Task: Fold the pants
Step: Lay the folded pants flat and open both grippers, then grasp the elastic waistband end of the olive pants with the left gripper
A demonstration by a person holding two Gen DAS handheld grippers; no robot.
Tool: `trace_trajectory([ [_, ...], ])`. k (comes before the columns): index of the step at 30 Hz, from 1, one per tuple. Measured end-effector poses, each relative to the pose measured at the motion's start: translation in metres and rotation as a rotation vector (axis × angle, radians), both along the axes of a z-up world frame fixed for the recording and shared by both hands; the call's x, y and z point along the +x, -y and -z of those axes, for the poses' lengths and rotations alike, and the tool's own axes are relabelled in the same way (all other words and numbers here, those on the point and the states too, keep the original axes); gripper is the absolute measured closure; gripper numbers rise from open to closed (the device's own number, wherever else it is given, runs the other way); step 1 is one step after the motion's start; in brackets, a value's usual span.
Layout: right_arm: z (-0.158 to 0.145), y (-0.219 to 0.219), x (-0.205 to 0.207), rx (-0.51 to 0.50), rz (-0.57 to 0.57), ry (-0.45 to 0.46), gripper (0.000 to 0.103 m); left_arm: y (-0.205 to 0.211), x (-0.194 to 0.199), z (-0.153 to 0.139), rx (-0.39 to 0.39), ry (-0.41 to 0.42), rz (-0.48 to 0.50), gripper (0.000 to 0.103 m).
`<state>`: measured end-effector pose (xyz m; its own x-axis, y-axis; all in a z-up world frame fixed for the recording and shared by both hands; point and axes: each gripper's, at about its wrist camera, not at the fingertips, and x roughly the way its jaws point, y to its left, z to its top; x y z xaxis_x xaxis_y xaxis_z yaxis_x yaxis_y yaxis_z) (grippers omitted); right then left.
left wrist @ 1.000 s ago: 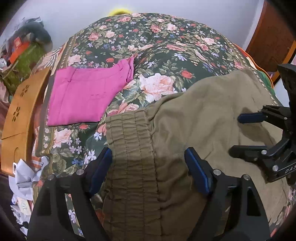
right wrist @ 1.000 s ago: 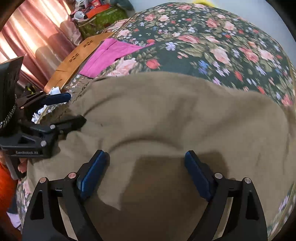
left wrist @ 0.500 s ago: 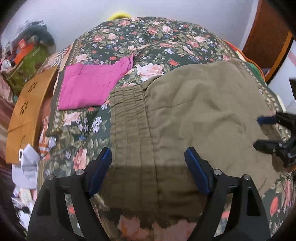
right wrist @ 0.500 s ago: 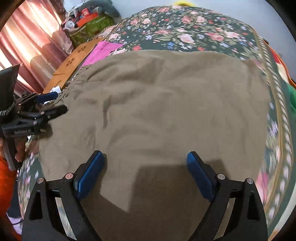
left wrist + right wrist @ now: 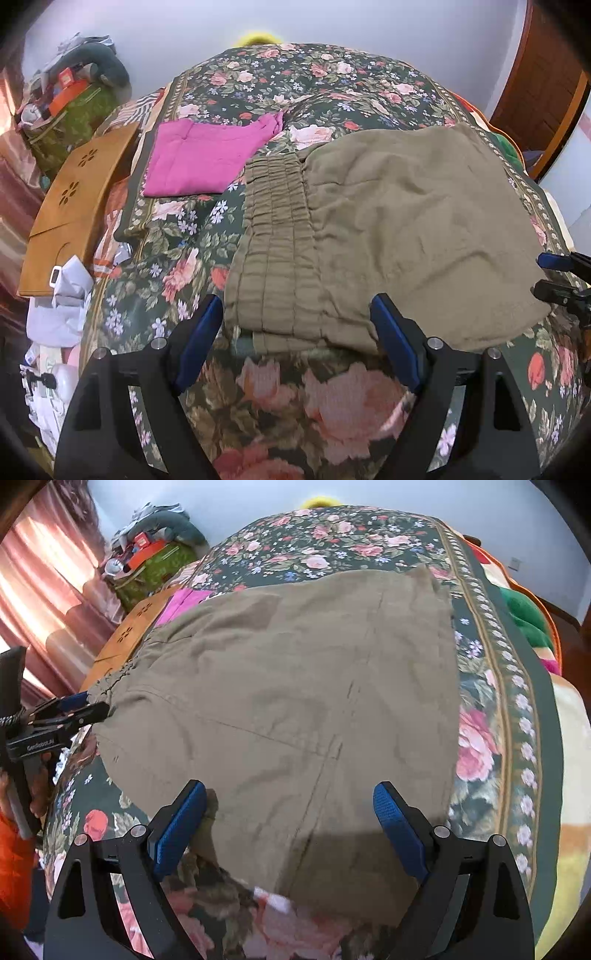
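Observation:
The olive-brown pants (image 5: 388,229) lie folded flat on the floral bedspread (image 5: 295,398), elastic waistband (image 5: 275,243) at the left. They also fill the right wrist view (image 5: 303,701). My left gripper (image 5: 297,347) is open and empty, just above the near edge by the waistband. It shows from the side in the right wrist view (image 5: 88,707). My right gripper (image 5: 290,827) is open and empty over the near edge of the pants. Its fingertips (image 5: 554,261) show at the right edge of the left wrist view.
A folded magenta garment (image 5: 207,162) lies on the bed beyond the waistband. A wooden board (image 5: 74,206) and white bags (image 5: 59,306) are off the bed's left side. Clutter (image 5: 74,96) sits at the back left, pink curtains (image 5: 44,602) at left, a brown door (image 5: 546,74) at right.
Both grippers have pulled back toward the near edge of the bed and risen. The pants, draped and bunched under them a second ago, now lie flat and in full view.

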<state>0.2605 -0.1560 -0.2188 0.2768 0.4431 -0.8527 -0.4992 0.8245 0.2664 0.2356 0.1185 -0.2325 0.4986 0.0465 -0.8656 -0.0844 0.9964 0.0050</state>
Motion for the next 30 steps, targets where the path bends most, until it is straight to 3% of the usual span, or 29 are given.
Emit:
trace_trajectory([
  [8, -0.02, -0.006, -0.013, -0.022, -0.03, 0.087, 0.013, -0.006, -0.019, -0.021, 0.024, 0.034, -0.035, 0.02],
  [10, -0.031, -0.01, -0.014, 0.004, -0.032, 0.122, 0.013, -0.011, -0.022, -0.03, -0.016, 0.043, -0.054, 0.018],
  [15, -0.042, -0.024, -0.011, 0.055, -0.043, 0.172, 0.013, -0.018, -0.022, -0.038, -0.199, 0.025, -0.089, 0.017],
  [23, -0.006, -0.046, -0.008, -0.039, -0.096, 0.128, 0.013, -0.006, -0.016, -0.01, -0.401, -0.073, -0.076, 0.017],
  [30, -0.002, -0.043, -0.01, -0.025, -0.095, 0.113, 0.012, -0.009, -0.009, 0.014, -0.567, -0.134, -0.109, 0.016],
])
